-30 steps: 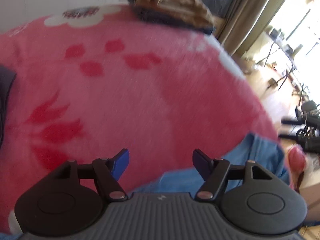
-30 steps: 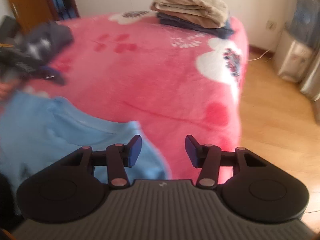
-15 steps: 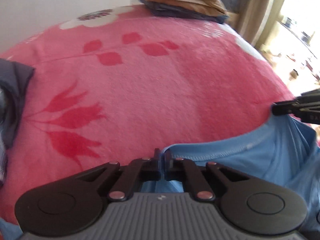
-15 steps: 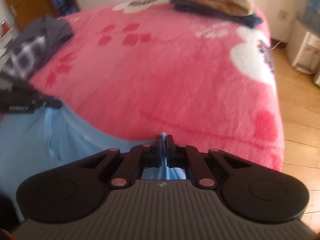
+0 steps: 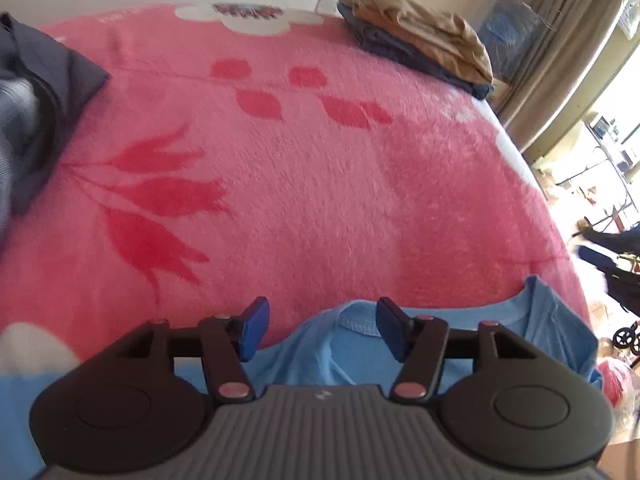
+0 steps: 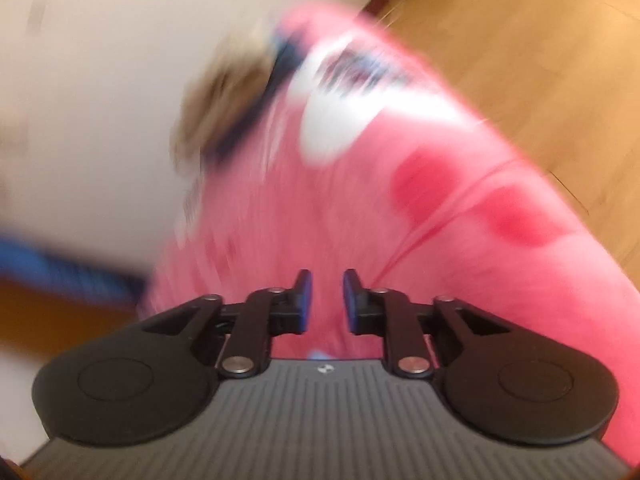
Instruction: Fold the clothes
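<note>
**Blue T-shirt at the near edge of the pink blanket, both claws empty**

Nearest the left camera, the left gripper [image 5: 320, 330] has its jaws spread wide and grips nothing. Just under and beyond its fingertips lies the light blue T-shirt [image 5: 460, 344], spread along the near edge of the bed. Its stitched collar rim faces the gripper, the cloth is rumpled with soft folds near the neck, and one corner rises to a point at the right. More blue cloth shows at the lower left of the view.

The right gripper [image 6: 324, 302] has its jaws a little apart, with nothing between them; its view is heavily motion-blurred.

Beyond the shirt stretches the pink floral blanket [image 5: 320, 184], fuzzy, with red leaf prints and white flowers. A dark grey garment [image 5: 44, 92] sits bunched at the left edge. At the far right corner rests a stack of folded clothes [image 5: 420, 44], tan on top of dark blue.
</note>
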`<state>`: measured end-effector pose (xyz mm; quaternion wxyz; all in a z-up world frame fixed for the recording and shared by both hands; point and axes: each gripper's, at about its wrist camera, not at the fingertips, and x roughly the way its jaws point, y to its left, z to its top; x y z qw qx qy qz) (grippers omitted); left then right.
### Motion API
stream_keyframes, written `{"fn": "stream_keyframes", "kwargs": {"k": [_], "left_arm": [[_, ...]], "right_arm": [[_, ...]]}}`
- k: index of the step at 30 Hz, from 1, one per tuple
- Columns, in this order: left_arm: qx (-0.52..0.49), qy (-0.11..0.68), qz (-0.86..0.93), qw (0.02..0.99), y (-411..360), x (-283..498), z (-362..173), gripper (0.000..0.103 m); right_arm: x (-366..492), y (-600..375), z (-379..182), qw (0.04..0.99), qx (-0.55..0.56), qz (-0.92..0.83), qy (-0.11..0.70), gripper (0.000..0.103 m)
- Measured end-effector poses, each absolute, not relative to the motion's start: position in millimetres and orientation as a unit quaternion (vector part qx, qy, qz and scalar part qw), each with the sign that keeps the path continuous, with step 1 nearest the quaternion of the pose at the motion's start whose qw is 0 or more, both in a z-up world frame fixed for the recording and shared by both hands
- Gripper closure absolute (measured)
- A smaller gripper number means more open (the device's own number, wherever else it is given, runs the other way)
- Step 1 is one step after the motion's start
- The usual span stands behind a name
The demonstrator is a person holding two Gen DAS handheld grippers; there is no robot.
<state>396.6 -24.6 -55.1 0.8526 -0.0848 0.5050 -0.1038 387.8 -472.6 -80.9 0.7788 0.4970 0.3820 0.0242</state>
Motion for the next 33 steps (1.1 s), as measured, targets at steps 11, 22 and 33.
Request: {"fn": "stream_keyframes", "kwargs": {"k": [11, 22, 33], "left_arm": [[-0.104, 0.457, -0.066, 0.881, 36, 312, 34, 0.037], [-0.044, 0.448, -0.064, 0.891, 13, 196, 71, 0.037], [0.054, 0.355, -0.015, 0.933, 22, 170, 154, 0.034]], "right_arm": [[172, -529, -10, 0.754, 0.533, -0.067, 0.377, 0.078], [76, -482, 16, 0.797, 0.473, 0.005, 0.376, 0.077], [101, -481, 55, 0.856, 0.326, 0.148, 0.372, 0.077]]}}
